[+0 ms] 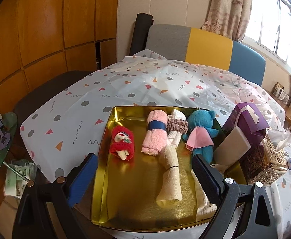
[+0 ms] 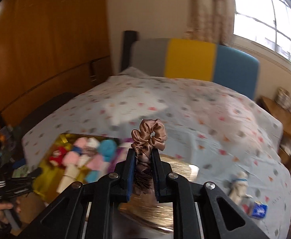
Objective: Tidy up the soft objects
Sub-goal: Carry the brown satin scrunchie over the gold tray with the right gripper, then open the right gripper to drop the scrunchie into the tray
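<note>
**Scrunchie in the right claw, tray low to its left**

The right claw (image 2: 143, 171) is clamped on a brown satin scrunchie (image 2: 148, 137), which stands up between the pads. The gold tray (image 2: 45, 171) with the other soft toys lies down and to the left of this claw, near the left claw (image 1: 143, 171), whose jaws stand apart over it with nothing between them. To put the scrunchie there, the right hand probably must travel left and downward.
</note>
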`<state>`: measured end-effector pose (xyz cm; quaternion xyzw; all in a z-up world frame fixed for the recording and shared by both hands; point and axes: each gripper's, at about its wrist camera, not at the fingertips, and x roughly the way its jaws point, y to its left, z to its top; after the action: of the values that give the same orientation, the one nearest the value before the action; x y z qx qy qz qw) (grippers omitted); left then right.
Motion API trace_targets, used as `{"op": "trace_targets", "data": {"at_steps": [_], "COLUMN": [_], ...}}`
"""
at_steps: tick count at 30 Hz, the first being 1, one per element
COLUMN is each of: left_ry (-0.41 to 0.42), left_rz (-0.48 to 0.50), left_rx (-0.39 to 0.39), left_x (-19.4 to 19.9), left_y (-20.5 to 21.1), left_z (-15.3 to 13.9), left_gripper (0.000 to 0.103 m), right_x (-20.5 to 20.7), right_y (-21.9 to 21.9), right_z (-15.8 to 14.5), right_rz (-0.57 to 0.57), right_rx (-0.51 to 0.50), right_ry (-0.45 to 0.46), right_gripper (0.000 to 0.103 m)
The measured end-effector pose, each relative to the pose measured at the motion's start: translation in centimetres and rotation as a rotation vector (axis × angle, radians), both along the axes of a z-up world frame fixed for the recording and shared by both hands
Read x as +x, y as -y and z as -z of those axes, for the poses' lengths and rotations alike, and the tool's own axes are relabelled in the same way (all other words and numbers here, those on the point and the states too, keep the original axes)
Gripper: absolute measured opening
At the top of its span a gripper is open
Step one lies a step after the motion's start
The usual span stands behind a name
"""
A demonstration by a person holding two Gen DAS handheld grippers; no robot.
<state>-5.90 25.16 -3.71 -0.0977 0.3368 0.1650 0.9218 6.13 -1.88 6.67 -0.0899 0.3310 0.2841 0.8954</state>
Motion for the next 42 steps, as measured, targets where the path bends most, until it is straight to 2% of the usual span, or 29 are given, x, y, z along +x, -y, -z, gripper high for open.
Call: {"op": "trace_targets", "data": {"at_steps": [4,7,10,13,14,16,20,23,30,42], "left_ry": [0.0,-0.005,-0.009,-0.014,-0.014,-0.016,-0.01,-0.006,-0.002,-0.012], "left_rz": [-0.019,-0.042,-0.073,-0.098,-0.104,-0.116,-0.123,-0.118,-0.093,-0.039], "left_rx": [-0.009,-0.022,-0.035,-0.044,-0.048,-0.044,-0.041,-0.032,-0.016,0.016], "left_x": [-0.3,-0.7,-1.1,-1.4,-1.5,-1.6,-1.8,-1.7,-1.7,-1.5], "left_y": [-0.8,-1.8,-3.0,-3.9,-4.1,-4.4,-4.7,-4.5,-3.6,-1.5], "left_z": [0.2,0.6,1.1,1.5,1.6,1.7,1.7,1.5,1.1,0.7], "left_gripper": [0.096,0.096,0.096,0.096,0.096,0.096,0.096,0.096,0.096,0.096], "right_x": [-1.5,-1.7,-0.8,0.7,1.1,1.4,1.1,0.4,-1.1,-1.4], "right_y": [-7.0,-11.1,-13.7,-15.2,-15.6,-16.3,-16.5,-16.6,-14.7,-8.2], "right_z": [2.6,5.3,8.3,11.7,12.9,14.7,16.5,16.0,12.1,6.1], "right_rz": [-0.153,-0.212,-0.208,-0.165,-0.159,-0.171,-0.168,-0.17,-0.145,-0.069], "right_rx": [-0.008,-0.029,-0.052,-0.083,-0.084,-0.065,-0.052,-0.061,-0.046,0.103], "right_ry": [-0.091,-0.172,-0.247,-0.322,-0.353,-0.437,-0.506,-0.463,-0.299,-0.148], "right_gripper": [0.015,0.015,0.018,0.025,0.03,0.033,0.039,0.039,0.039,0.039]}}
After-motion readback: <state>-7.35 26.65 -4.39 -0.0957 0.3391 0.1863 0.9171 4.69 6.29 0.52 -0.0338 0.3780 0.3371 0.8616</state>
